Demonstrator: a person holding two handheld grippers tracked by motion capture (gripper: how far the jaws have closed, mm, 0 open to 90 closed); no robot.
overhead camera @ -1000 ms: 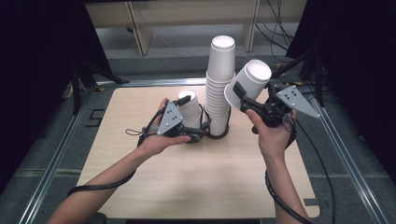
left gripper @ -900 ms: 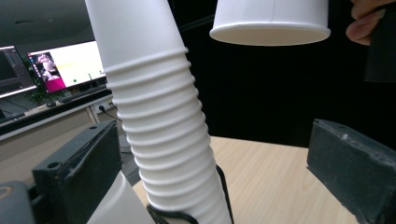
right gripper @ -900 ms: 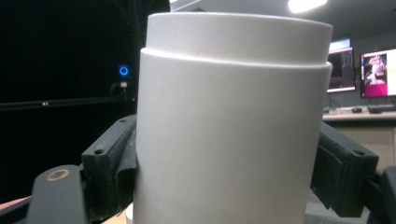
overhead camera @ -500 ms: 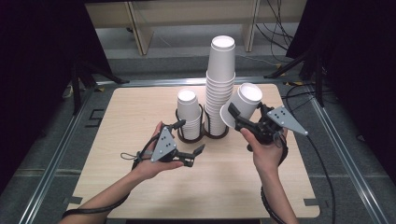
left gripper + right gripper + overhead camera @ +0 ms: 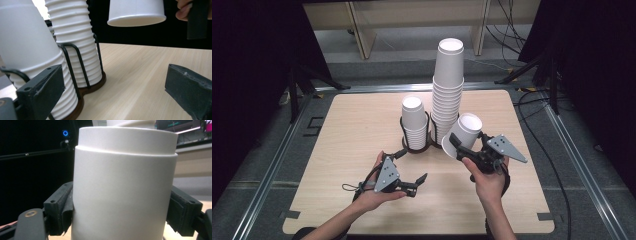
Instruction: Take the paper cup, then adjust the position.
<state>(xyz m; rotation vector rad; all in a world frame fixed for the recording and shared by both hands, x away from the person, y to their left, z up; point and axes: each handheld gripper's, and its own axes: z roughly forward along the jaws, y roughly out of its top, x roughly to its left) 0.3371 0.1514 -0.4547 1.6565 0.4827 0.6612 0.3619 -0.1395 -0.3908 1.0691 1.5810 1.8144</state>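
short cup stack [image 5: 414,122] left | tall cup stack [image 5: 447,90] right | both in wire holder [image 5: 404,145]

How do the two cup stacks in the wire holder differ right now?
The tall stack rises well above the short stack and holds many more cups. The tall stack fills the wire holder's right ring, the short stack its left. The short stack is nearer the open left gripper, the tall stack nearer the right gripper's held cup. Both are white, bottoms up.

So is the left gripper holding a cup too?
No, the left gripper is open with nothing between its jaws, low over the table; the right gripper grips a white paper cup.
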